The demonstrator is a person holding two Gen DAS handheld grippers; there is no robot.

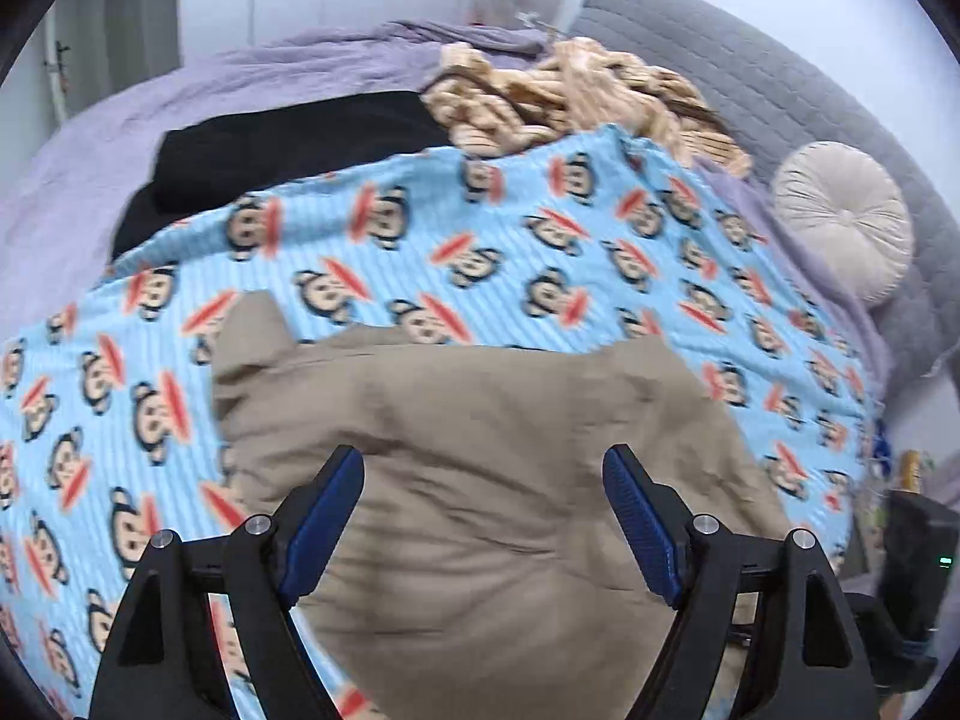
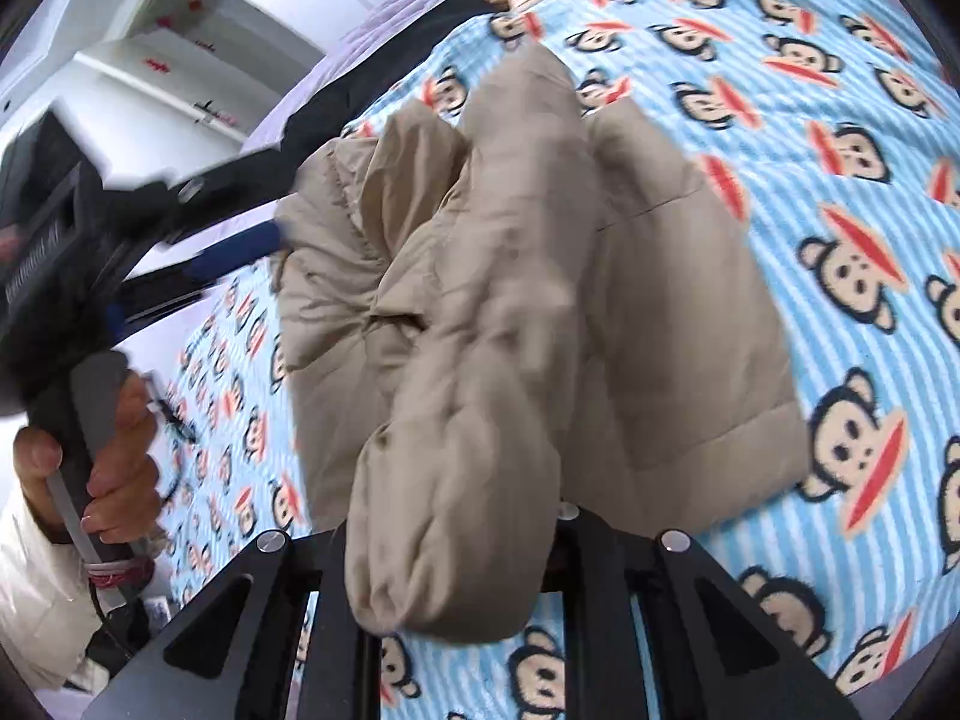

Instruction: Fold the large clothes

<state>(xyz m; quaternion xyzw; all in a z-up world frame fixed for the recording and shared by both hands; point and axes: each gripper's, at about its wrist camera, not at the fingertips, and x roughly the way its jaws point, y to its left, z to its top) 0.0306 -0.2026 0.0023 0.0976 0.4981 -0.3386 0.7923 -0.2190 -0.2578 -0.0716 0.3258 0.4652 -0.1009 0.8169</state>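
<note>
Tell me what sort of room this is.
Most likely a bedroom. A bed with a grey padded headboard carries a purple sheet, a blue monkey-print blanket and a round cushion. A tan padded jacket lies on the blanket.

Blue monkey-print blanket [image 1: 540,252] spread over lilac sheet [image 1: 120,138]. Black garment [image 1: 288,144] and tan knit heap [image 1: 558,96] at far edge. Round cushion [image 1: 843,219] against grey headboard [image 1: 750,72].
</note>
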